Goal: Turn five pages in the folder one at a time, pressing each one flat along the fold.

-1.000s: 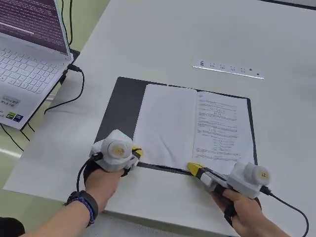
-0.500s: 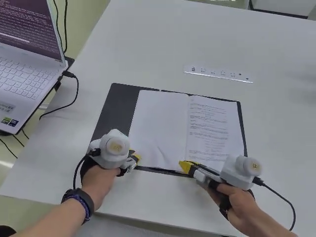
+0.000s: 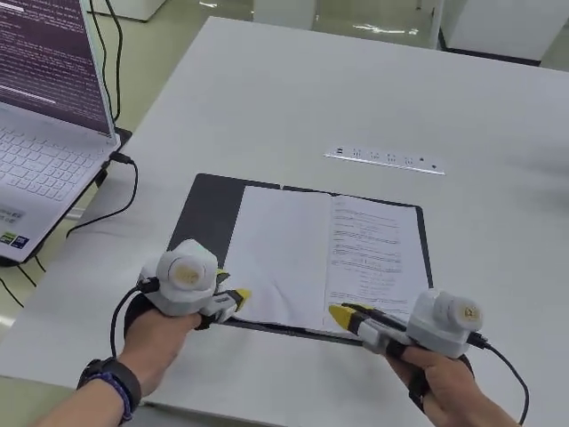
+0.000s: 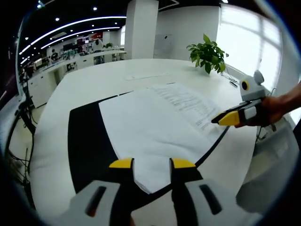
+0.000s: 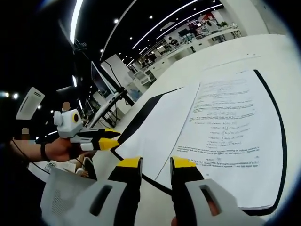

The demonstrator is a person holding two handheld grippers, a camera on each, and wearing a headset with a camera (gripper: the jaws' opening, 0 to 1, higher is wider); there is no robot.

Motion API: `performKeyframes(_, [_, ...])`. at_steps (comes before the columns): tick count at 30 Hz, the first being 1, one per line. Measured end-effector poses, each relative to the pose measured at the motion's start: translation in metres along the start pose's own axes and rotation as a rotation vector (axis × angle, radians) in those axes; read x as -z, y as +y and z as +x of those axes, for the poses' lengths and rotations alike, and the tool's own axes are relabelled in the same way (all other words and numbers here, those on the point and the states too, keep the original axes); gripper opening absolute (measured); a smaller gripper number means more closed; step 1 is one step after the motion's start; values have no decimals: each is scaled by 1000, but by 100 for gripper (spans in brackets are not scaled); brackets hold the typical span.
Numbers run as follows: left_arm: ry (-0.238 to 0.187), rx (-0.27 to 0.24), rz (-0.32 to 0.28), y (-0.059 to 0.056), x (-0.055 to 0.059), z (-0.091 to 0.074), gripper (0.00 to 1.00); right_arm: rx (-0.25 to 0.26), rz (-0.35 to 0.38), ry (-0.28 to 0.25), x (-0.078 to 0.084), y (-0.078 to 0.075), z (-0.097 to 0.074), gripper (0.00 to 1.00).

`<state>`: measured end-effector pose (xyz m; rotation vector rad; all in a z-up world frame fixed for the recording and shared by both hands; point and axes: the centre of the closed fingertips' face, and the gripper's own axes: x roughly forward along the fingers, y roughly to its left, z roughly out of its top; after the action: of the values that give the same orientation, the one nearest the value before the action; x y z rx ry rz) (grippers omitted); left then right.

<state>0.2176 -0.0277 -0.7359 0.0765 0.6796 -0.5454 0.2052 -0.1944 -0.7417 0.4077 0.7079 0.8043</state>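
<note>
A pale bench (image 3: 267, 89) spans the head view, with an open laptop (image 3: 44, 133) at the left edge of the frame. The task's folder (image 3: 209, 218) lies open and flat in the middle of the frame, its black cover showing as a broad band on the left and a thin border on the right. On it a blank page (image 3: 280, 258) lies left of the fold and a printed page (image 3: 373, 258) lies right of it. The fold, the folder's long axis, runs from the lower centre of the frame up toward the top.

The left tool (image 3: 233, 298) sits at the lower left corner of the blank page. In the left gripper view its jaws stand a little apart with nothing between them, the page corner showing beyond the left tool (image 4: 152, 164).

The right tool (image 3: 342, 313) is at the folder's lower edge, tips pointing left, just right of the fold's near end. In the right gripper view the right tool (image 5: 155, 162) is likewise slightly parted and empty.

The printed page spreads up and to the right of the right tool, so that tool is the nearer one for lifting the next page. It would probably reach toward that page's lower right edge, then carry it leftward across the fold.
</note>
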Motion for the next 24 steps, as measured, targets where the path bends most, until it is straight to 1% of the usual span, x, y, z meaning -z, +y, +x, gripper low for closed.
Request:
performKeyframes(2, [-2, 0, 6, 1, -3, -3, 31, 14, -19, 1, -3, -5, -5, 24])
performKeyframes(5, [-15, -5, 9, 4, -9, -10, 33, 40, -32, -14, -9, -13, -14, 24])
performKeyframes(8, [-25, -11, 19, 6, -14, -17, 34, 64, -57, -27, -17, -17, -26, 27])
performKeyframes(10, [-26, -11, 29, 7, -15, -22, 36, 74, -87, -23, -20, -19, -33, 30])
performKeyframes(13, [-35, -13, 29, 7, -19, -32, 39, 87, -116, -25, -22, -22, -42, 33])
performKeyframes(16, [-44, -15, 31, 9, -22, -38, 42, 103, -109, -37, -24, -24, -53, 38])
performKeyframes(17, [-46, -14, 30, 9, -22, -39, 43, 111, -119, -45, -25, -25, -57, 39])
performKeyframes(19, [-52, -15, 29, 9, -24, -45, 45, 121, -130, -46, -25, -27, -62, 40])
performKeyframes(22, [-63, -18, 29, 9, -27, -53, 47, 136, -146, -51, -24, -27, -71, 43])
performKeyframes(24, [-67, -27, 26, 11, -28, -57, 48, 147, -142, -71, -26, -27, -78, 44])
